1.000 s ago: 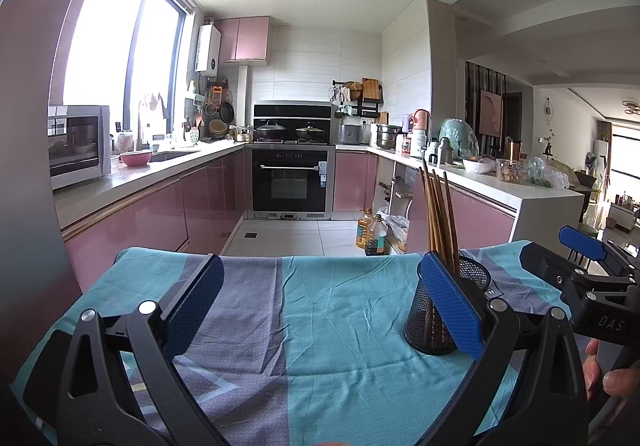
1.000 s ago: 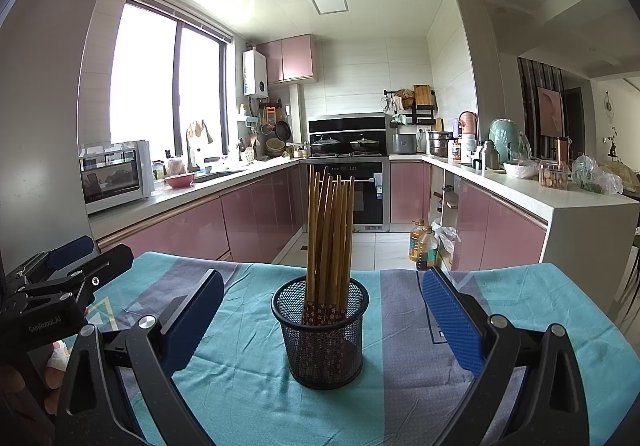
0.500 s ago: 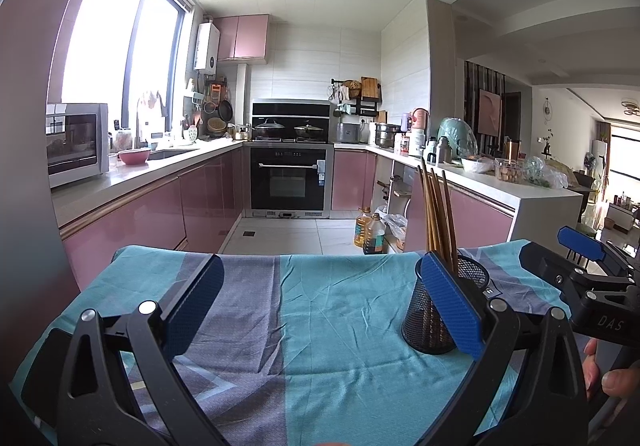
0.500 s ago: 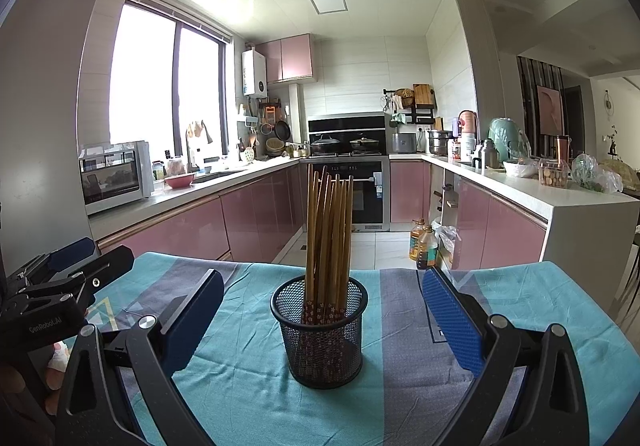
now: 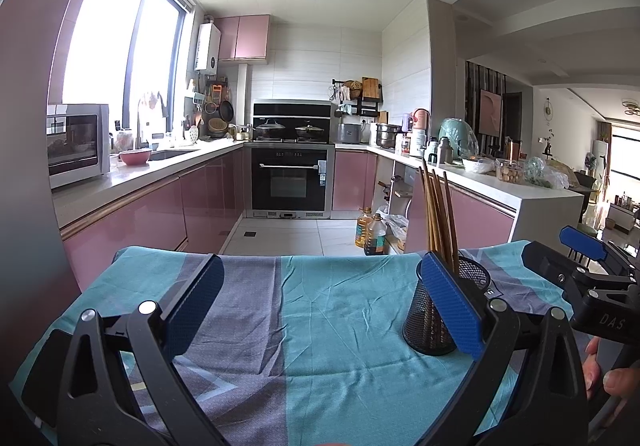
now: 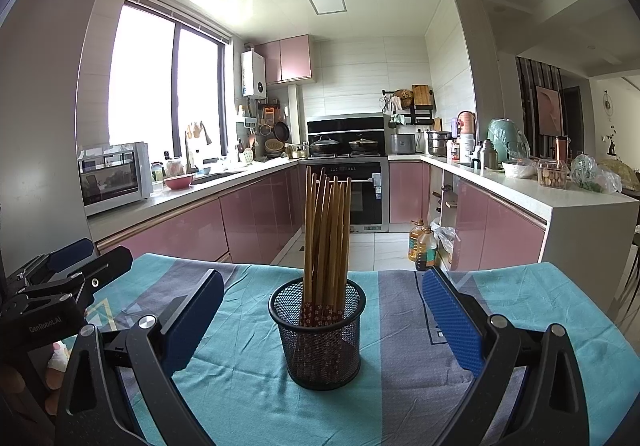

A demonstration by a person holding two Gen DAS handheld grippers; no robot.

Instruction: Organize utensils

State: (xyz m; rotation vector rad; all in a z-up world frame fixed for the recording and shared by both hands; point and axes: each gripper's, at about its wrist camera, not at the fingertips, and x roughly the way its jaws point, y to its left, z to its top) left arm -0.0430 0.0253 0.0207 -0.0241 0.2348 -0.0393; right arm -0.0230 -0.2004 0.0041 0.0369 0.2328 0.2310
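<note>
The black wire mesh cup (image 6: 319,334) full of long brown wooden chopsticks (image 6: 326,234) stands upright on the blue cloth table (image 6: 248,386), straight ahead of the right claw (image 6: 320,320). The left claw (image 5: 318,308) is farther. Both are wide open and hold nothing.

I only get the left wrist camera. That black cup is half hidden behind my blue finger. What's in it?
Observer: In the right wrist view, the mesh cup holds a bundle of wooden chopsticks, standing upright.
Child: Is the other gripper grabbing it?
Observer: No. The right gripper has its jaws wide open, with the cup centred between them and touching neither pad.
Child: Anything else on the cloth there?
Observer: Only the teal and grey cloth shows around the cup.
</note>
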